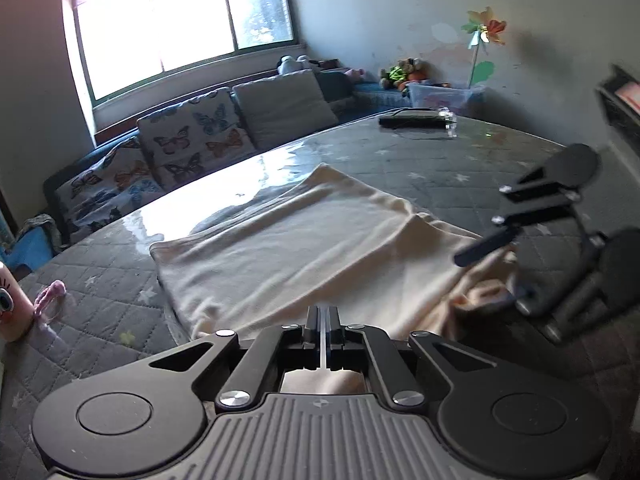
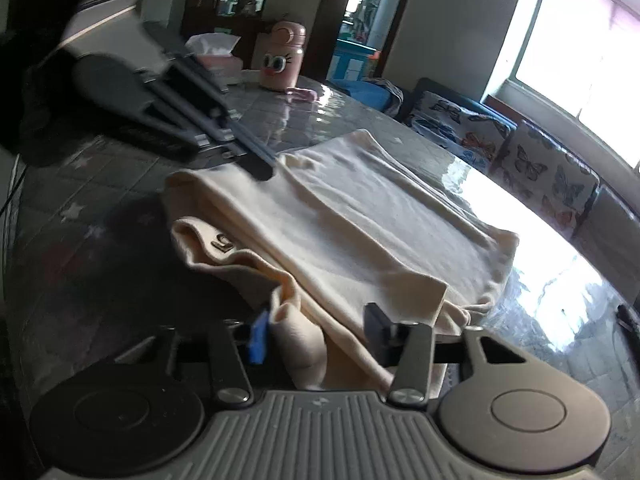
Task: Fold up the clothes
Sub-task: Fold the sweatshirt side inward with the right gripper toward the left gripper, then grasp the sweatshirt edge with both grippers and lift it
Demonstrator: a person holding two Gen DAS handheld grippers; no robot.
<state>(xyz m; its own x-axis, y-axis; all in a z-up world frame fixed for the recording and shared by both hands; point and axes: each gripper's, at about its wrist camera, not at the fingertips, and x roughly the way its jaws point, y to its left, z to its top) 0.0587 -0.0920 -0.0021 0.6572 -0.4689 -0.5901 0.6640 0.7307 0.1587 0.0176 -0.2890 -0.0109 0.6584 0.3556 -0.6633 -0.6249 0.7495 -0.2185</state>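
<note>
A cream garment (image 1: 304, 248) lies partly folded at mid-frame on the grey quilted table (image 1: 420, 160). The left gripper (image 1: 321, 322), bottom centre, has its fingers pressed together at the cloth's near edge. The right gripper (image 2: 316, 332) is spread, a bunched fold between its fingers. A pink bottle (image 2: 282, 56) stands upper centre.

The left gripper (image 1: 322, 330) shows its fingers (image 1: 314, 326) pressed together, a thin slit between them, over the near edge of a cream cloth (image 1: 304, 248). The cloth lies spread ahead of the fingers on a dark quilted surface (image 1: 440, 160) under glossy film. Right of the fingers, the right gripper (image 1: 504, 272) reaches to the cloth's bunched corner. Far left stands a pink bottle (image 1: 12, 308); far ahead lies a black box (image 1: 412, 121).
</note>
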